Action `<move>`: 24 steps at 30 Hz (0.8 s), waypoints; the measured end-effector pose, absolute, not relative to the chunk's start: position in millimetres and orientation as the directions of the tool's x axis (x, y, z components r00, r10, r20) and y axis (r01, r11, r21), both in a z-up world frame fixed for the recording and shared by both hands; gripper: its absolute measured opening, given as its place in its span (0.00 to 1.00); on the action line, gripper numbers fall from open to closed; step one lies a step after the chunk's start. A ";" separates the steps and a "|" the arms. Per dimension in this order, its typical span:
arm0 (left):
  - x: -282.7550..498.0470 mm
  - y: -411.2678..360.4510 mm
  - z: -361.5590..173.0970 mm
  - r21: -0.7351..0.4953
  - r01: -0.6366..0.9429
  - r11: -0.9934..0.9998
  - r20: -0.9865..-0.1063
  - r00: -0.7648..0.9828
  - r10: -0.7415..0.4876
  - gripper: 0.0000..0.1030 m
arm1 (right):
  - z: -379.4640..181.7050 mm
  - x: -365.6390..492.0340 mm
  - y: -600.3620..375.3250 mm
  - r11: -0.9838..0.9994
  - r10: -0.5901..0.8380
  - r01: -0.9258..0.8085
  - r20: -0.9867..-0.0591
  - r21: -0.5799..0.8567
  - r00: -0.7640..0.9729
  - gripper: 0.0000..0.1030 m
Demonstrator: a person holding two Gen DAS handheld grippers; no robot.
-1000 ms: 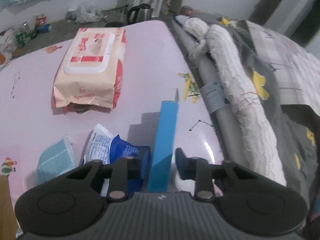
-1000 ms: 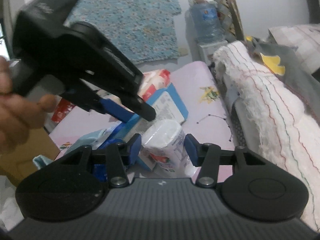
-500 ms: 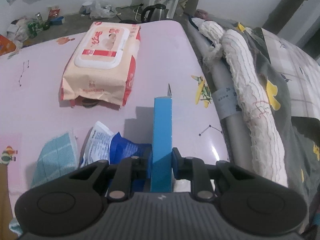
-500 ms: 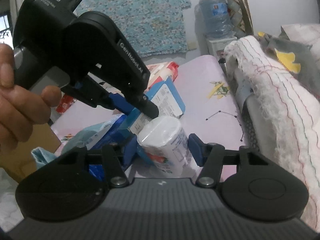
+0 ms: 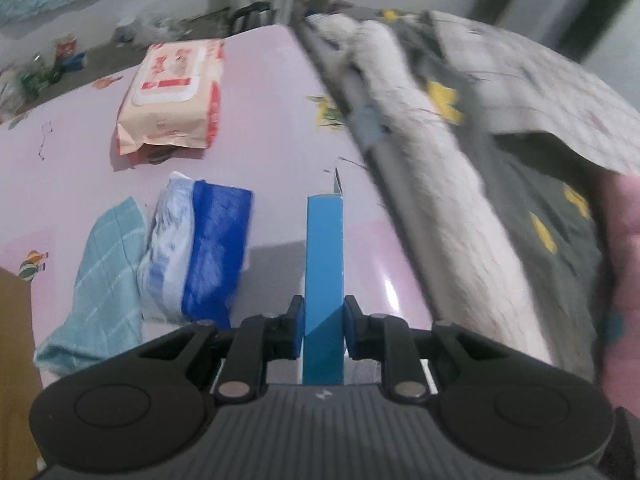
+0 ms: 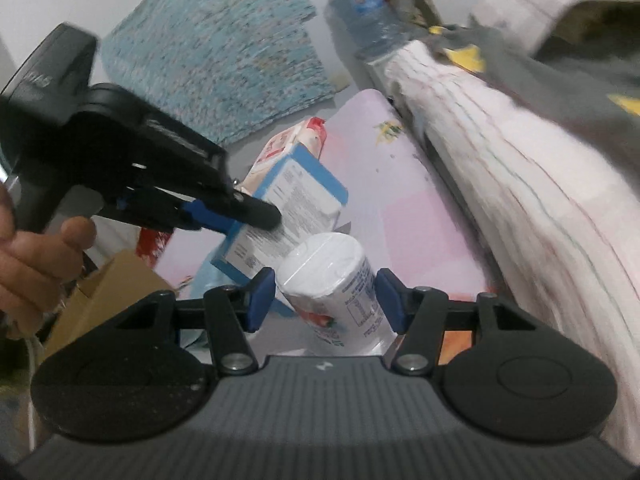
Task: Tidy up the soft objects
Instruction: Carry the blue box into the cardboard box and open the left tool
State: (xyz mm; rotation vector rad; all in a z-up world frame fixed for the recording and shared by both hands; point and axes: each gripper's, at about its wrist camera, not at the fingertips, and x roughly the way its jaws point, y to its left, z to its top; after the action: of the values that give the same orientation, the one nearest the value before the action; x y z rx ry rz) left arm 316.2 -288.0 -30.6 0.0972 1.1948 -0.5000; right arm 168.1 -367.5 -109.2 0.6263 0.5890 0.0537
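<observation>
Now both hand-held grippers carry their loads higher.

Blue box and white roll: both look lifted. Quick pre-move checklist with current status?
1. Left gripper clamped on the blue box: ok, both pads sit against its narrow sides.
2. Right gripper gripping the white roll: ok, the roll fills the jaws.
3. Box clear of the pink tabletop: ok, it hangs in the air in the right wrist view.
4. Roll clear of the tabletop: cannot tell, its lower end is hidden.
5. Box and roll apart: cannot tell, they overlap in the right wrist view.
6. Sharp view for the next move: not ok, both frames are motion-blurred.
</observation>
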 end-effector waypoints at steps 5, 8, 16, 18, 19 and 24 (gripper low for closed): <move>269.3 -271.2 3.3 -0.190 0.461 0.867 -0.886 0.300 -0.353 0.20 | -100.8 110.0 -368.8 0.708 0.237 0.161 -0.447 0.687 0.862 0.53; 243.1 -256.4 28.5 -0.196 0.477 0.857 -0.861 0.334 -0.383 0.20 | -85.3 83.8 -367.2 0.665 0.254 0.131 -0.387 0.736 0.886 0.53; 181.1 -195.6 97.5 -0.208 0.488 0.847 -0.772 0.449 -0.449 0.20 | -5.9 47.6 -344.9 0.670 0.309 -0.037 -0.233 0.742 0.922 0.53; 169.7 -172.9 110.6 -0.209 0.474 0.856 -0.750 0.484 -0.451 0.20 | 13.6 43.8 -332.8 0.668 0.348 -0.095 -0.197 0.738 0.917 0.53; 163.4 -157.3 118.2 -0.209 0.460 0.863 -0.737 0.506 -0.448 0.20 | 22.2 42.4 -325.2 0.665 0.372 -0.124 -0.182 0.737 0.910 0.53; 141.1 -72.4 138.9 -0.204 0.345 0.916 -0.703 0.600 -0.383 0.20 | 50.6 56.3 -276.5 0.615 0.512 -0.246 -0.142 0.749 0.847 0.53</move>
State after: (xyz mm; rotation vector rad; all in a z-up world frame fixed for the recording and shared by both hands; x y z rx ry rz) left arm 141.1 -72.4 138.9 -0.0490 0.8259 -0.4219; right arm 56.3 -276.5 50.6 0.7961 0.3620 0.4479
